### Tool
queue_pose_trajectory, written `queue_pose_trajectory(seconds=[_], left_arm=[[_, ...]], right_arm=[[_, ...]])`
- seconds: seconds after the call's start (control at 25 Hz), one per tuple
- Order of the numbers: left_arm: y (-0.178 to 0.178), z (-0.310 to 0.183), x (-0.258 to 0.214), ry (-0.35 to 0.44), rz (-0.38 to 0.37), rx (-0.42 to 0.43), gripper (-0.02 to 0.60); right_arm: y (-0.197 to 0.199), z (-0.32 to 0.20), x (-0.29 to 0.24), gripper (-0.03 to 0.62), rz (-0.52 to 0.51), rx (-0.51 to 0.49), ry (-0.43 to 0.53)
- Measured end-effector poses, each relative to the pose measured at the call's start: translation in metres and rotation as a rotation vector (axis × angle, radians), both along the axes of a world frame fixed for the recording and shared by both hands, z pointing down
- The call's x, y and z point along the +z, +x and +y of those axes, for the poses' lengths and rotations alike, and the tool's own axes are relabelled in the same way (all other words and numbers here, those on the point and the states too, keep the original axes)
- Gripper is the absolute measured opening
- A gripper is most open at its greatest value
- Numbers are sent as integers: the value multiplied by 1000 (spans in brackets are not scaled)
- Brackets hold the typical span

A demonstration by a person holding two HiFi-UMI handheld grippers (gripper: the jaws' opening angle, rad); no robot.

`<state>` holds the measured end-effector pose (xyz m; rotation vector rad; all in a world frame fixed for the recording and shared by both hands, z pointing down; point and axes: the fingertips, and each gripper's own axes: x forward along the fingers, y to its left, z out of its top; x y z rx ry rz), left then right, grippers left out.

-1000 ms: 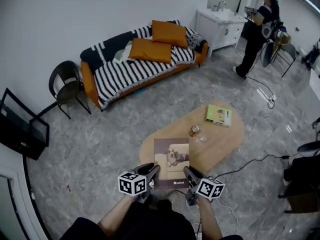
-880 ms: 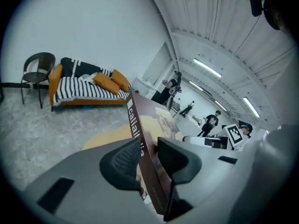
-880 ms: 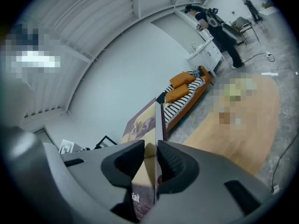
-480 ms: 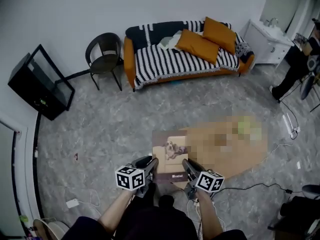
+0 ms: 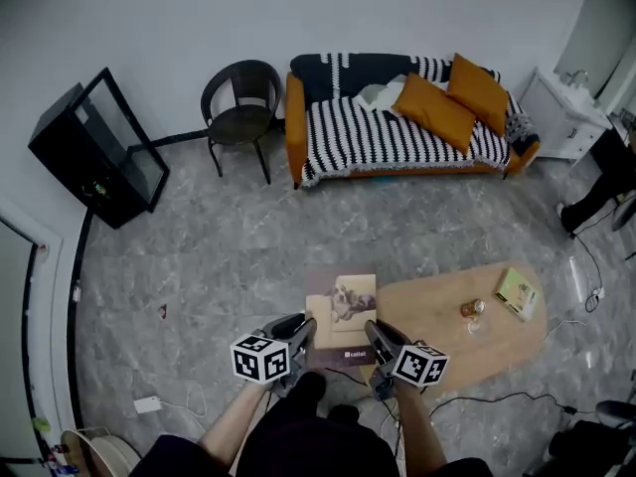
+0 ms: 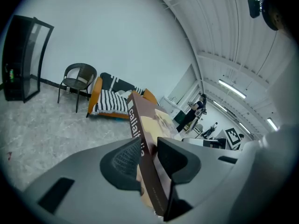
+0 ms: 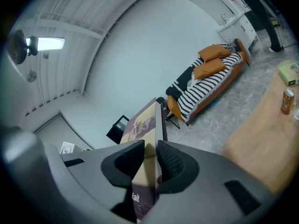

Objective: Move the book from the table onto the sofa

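A brown book point(image 5: 341, 309) with a dog picture on its cover is held flat in front of me, its near edge gripped from both sides. My left gripper point(image 5: 300, 332) is shut on the near left corner and my right gripper point(image 5: 374, 336) on the near right corner. In the left gripper view the book point(image 6: 145, 141) stands on edge between the pads of that gripper point(image 6: 148, 157). The right gripper view shows the book point(image 7: 148, 127) clamped in the right gripper point(image 7: 150, 158) too. The orange sofa point(image 5: 397, 132), with a striped blanket and orange cushions point(image 5: 437, 112), stands ahead against the wall.
The oval wooden table point(image 5: 487, 341) lies to my right with a can point(image 5: 471, 308) and a green book point(image 5: 517, 293) on it. A dark chair point(image 5: 241, 107) and a black glass cabinet point(image 5: 94, 147) stand left of the sofa. Cables cross the floor point(image 5: 209, 256).
The book has been carried left, off the table's end and over the floor, still in both grippers. The view has swung so the sofa is now straight ahead.
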<state>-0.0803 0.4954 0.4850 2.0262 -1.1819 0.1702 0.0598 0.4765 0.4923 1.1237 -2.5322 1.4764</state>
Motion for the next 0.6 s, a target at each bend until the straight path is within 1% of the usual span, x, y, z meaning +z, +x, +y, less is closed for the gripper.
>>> queue_pose_trajectory(seconds=[0.12, 0.24, 0.44, 0.6], left_arm=[[-31, -22, -4, 4, 6, 4, 118], [-53, -41, -6, 5, 17, 5, 118], [-71, -65, -10, 18, 31, -2, 118], [-78, -90, -11, 20, 39, -1, 118]], right_arm=[[-31, -22, -4, 104, 8, -3, 2], [-52, -40, -8, 104, 17, -5, 4], [-69, -61, -12, 104, 20, -5, 5], [-77, -86, -14, 104, 20, -6, 7]])
